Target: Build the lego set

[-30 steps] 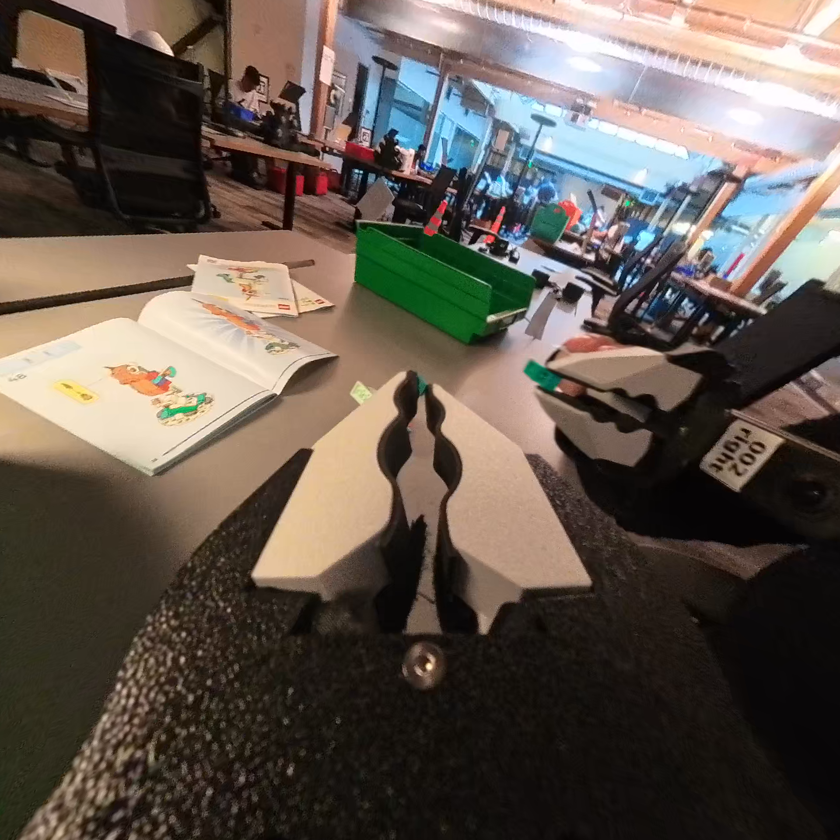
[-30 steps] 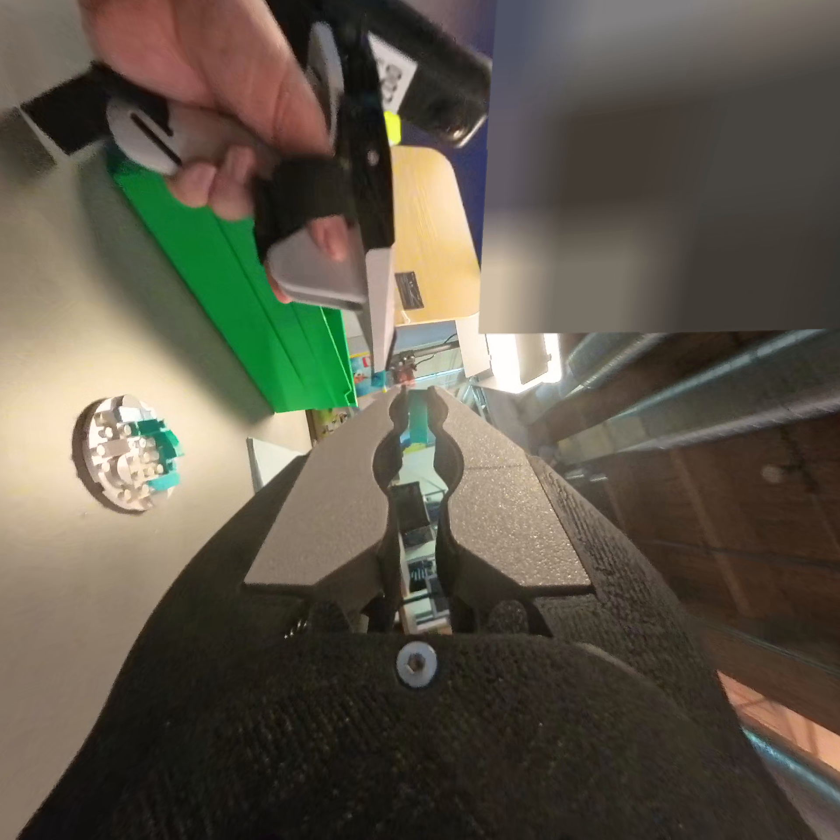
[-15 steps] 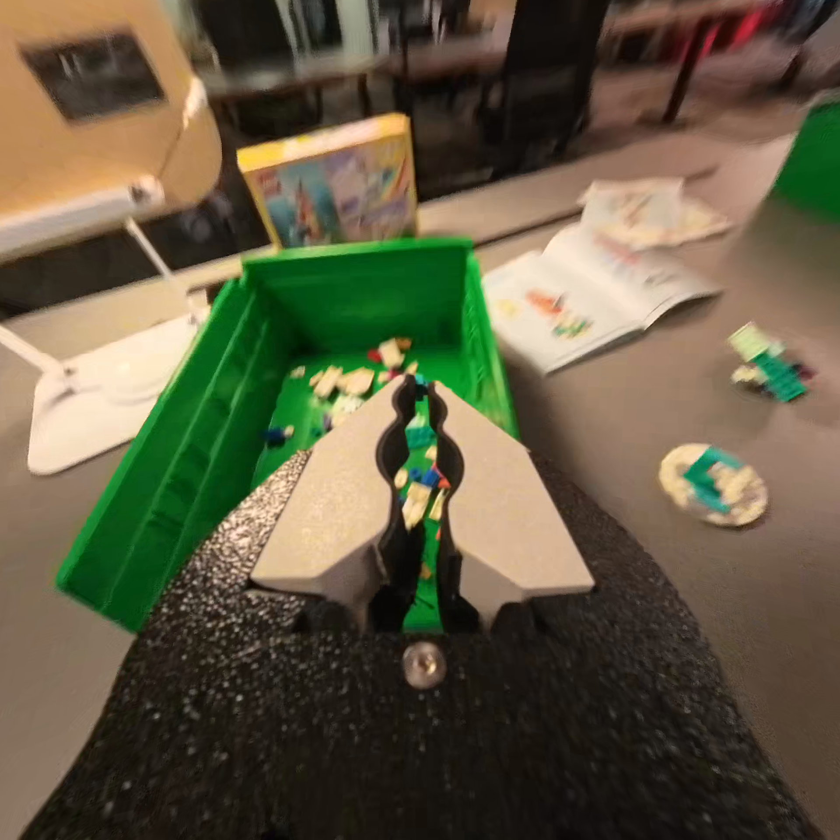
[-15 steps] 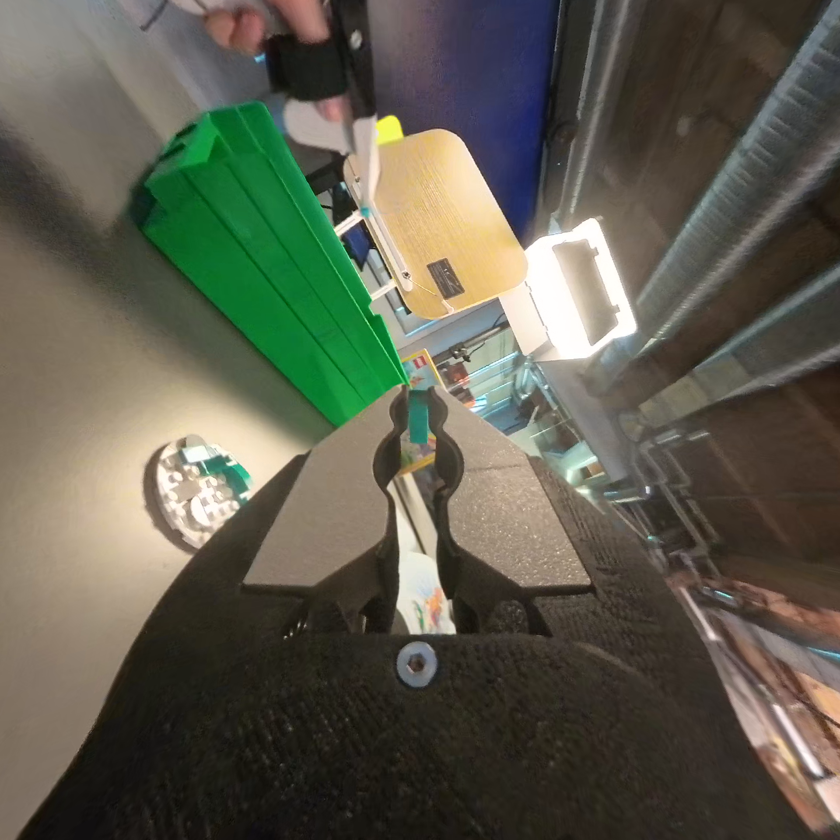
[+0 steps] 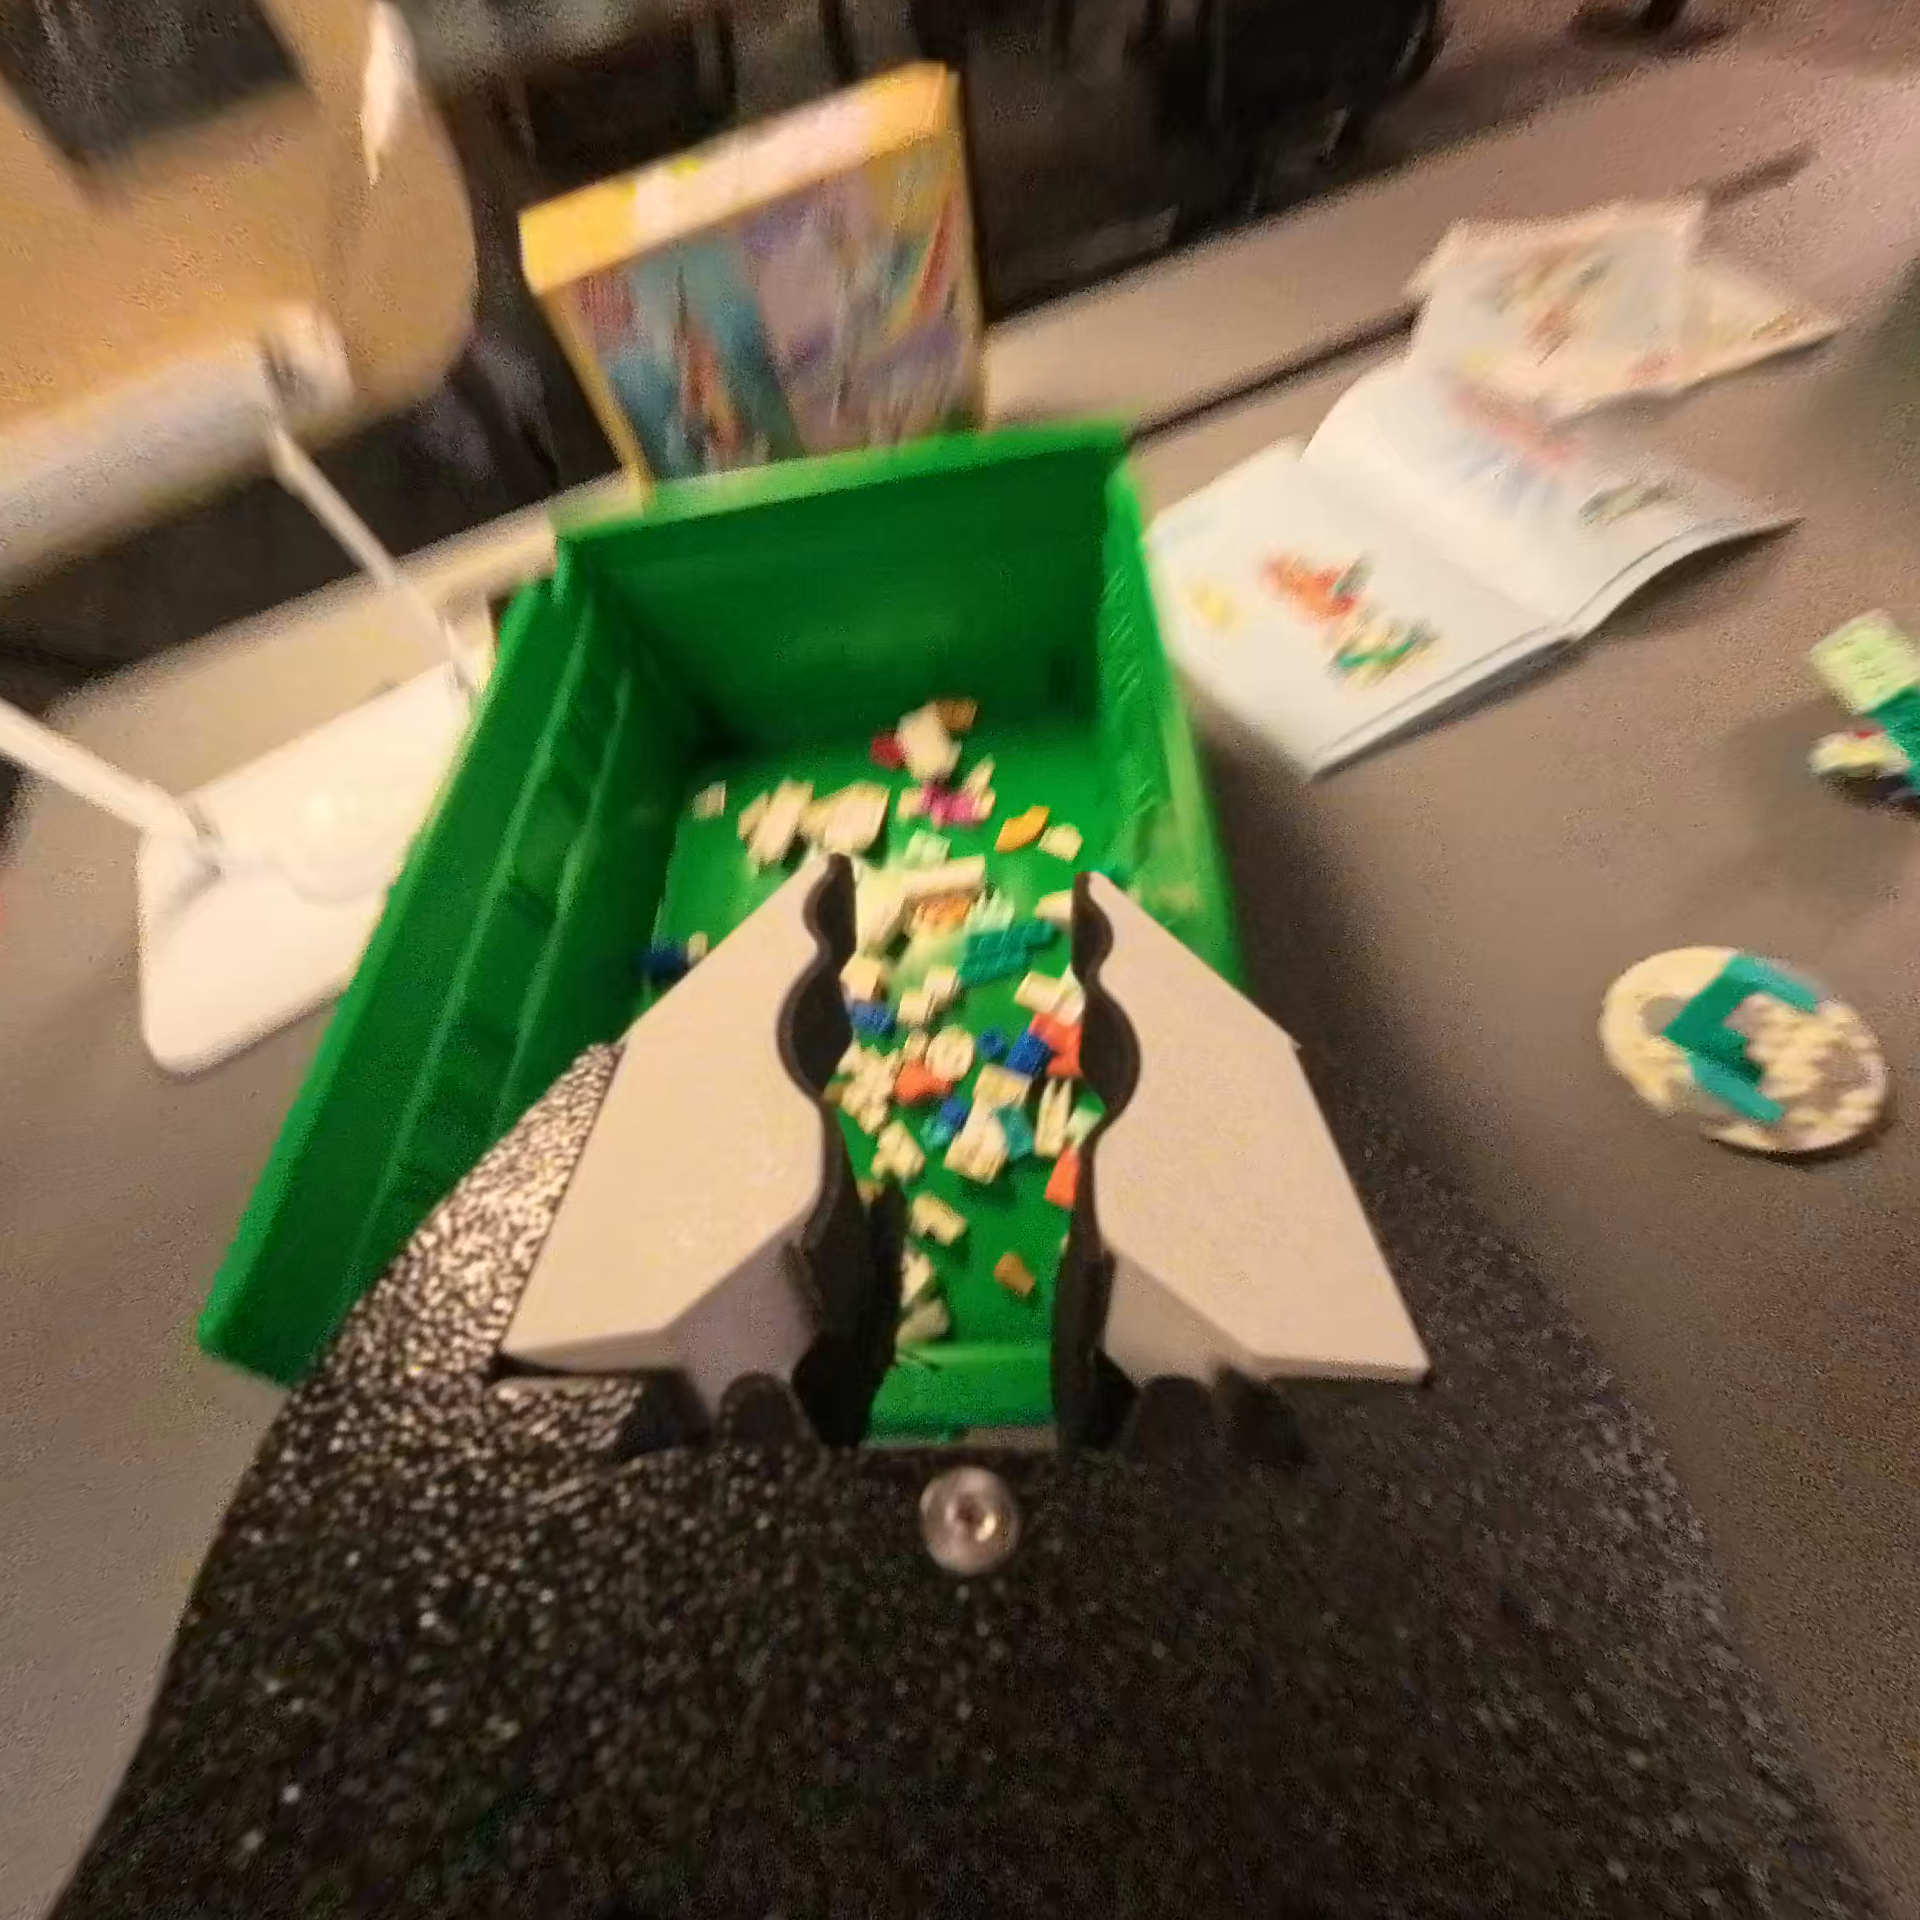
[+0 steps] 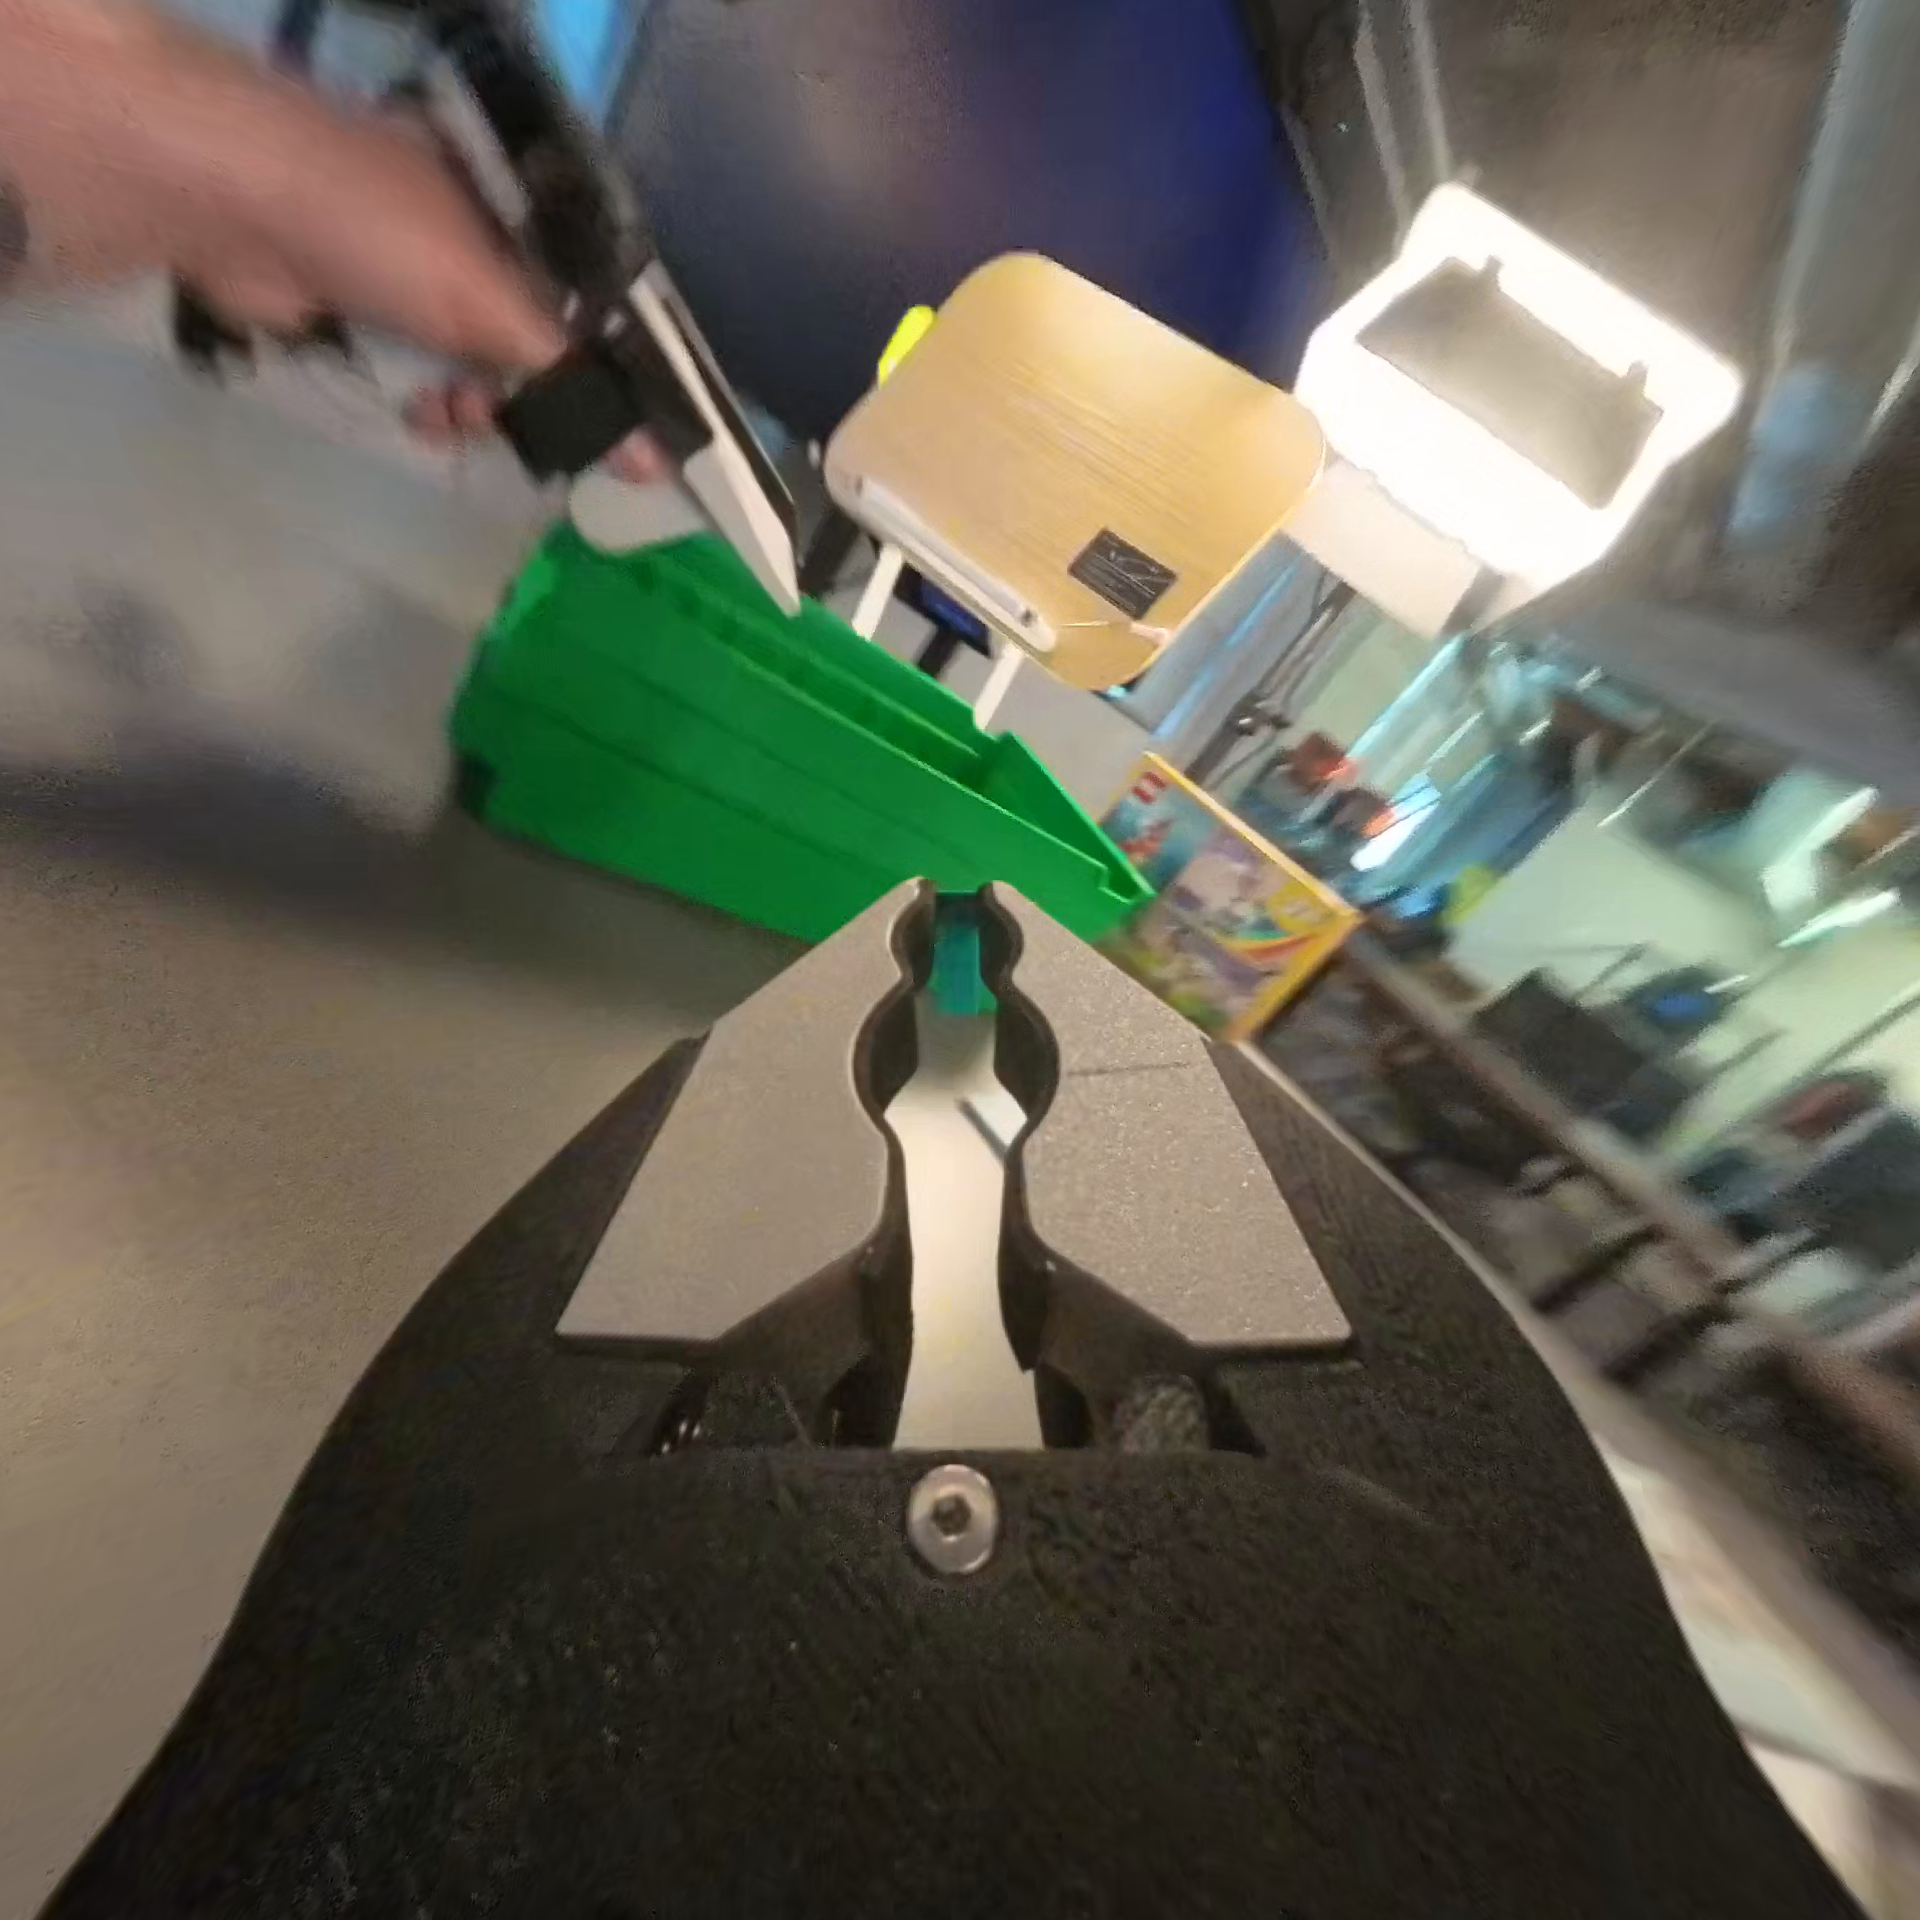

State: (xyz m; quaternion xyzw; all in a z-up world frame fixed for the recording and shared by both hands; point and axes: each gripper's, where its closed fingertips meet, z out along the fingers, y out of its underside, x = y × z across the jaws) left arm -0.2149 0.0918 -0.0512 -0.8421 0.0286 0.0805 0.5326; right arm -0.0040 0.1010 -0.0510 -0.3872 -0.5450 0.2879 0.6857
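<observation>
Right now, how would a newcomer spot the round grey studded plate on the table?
Start at the open green plastic bin of loose bricks. On the grey table to its right lies a round grey studded plate. Unlike anything nearby, it is a flat disc topped with teal bricks.

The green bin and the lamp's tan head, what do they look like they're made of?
Green bin: likely moulded plastic, given its uniform colour, ribbed walls and faint sheen. Lamp head: looks like wood or wood-look veneer, with a fine streaked grain and matte finish; which one is unclear.

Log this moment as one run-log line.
left claw: open, above loose bricks in green bin | right claw: shut on teal brick, beside green bin | table: open booklet, round plate build
</observation>
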